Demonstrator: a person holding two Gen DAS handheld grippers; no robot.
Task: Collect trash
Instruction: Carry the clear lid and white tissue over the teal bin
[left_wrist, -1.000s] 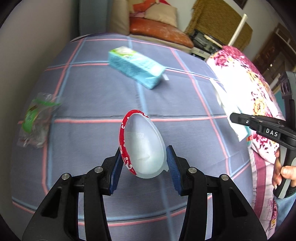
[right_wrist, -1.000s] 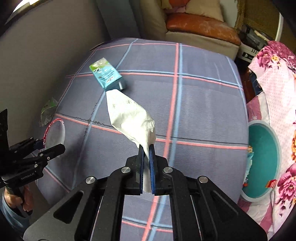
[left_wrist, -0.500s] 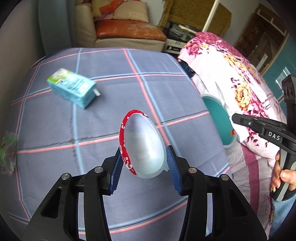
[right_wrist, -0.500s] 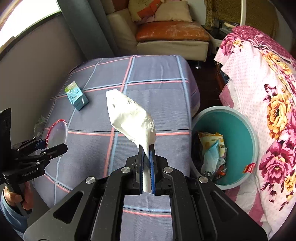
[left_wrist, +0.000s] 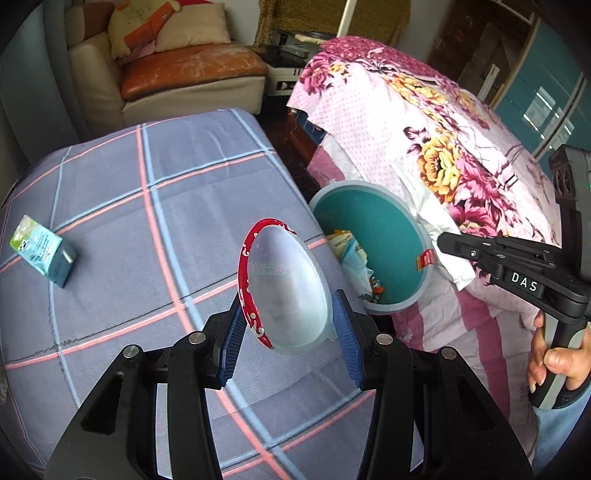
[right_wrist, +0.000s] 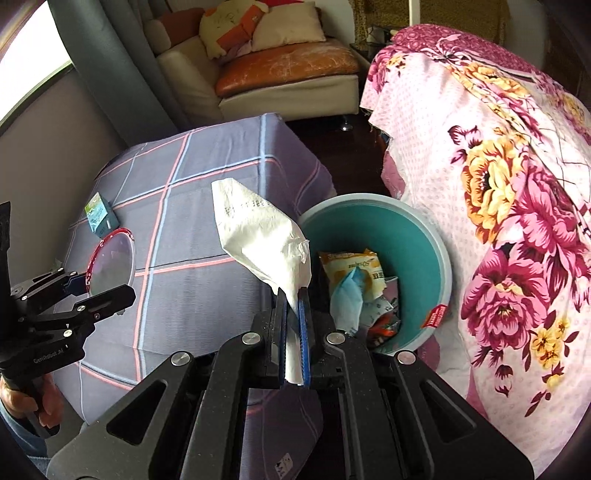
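Both views have swung across the checked cloth toward the bin (left_wrist: 413, 236) since a second ago: the teal bin, out of the left view then and only at the edge of the right view, now stands plainly ahead in both, and the blue carton (left_wrist: 42, 251) has slid to the far left edge of the left view.

The left tongs (left_wrist: 290, 328) hold a clear plastic lid with a red patterned rim (left_wrist: 284, 288), pinched by its edges between the blue pads and standing on edge above the checked worktop (left_wrist: 147, 221). The lid is close to the bin but over the cloth, not over the opening.

The right tongs (right_wrist: 293, 325) are pinched narrow on a crumpled white paper wrapper (right_wrist: 258, 232), which sticks up and leans left from the pads. Behind it, just to the right, is the bin's opening, with a yellow snack bag (right_wrist: 351, 262), a pale blue piece and other scraps inside. A small red tag (right_wrist: 436, 315) sits on the bin's rim.

The bin stands on the floor between the worktop and a bed draped in a pink flowered cover (right_wrist: 498, 184). The blue carton lies on the cloth, well apart from both tongs. A hand (left_wrist: 554, 358) grips the handle of the right tongs at the right edge of the left view.
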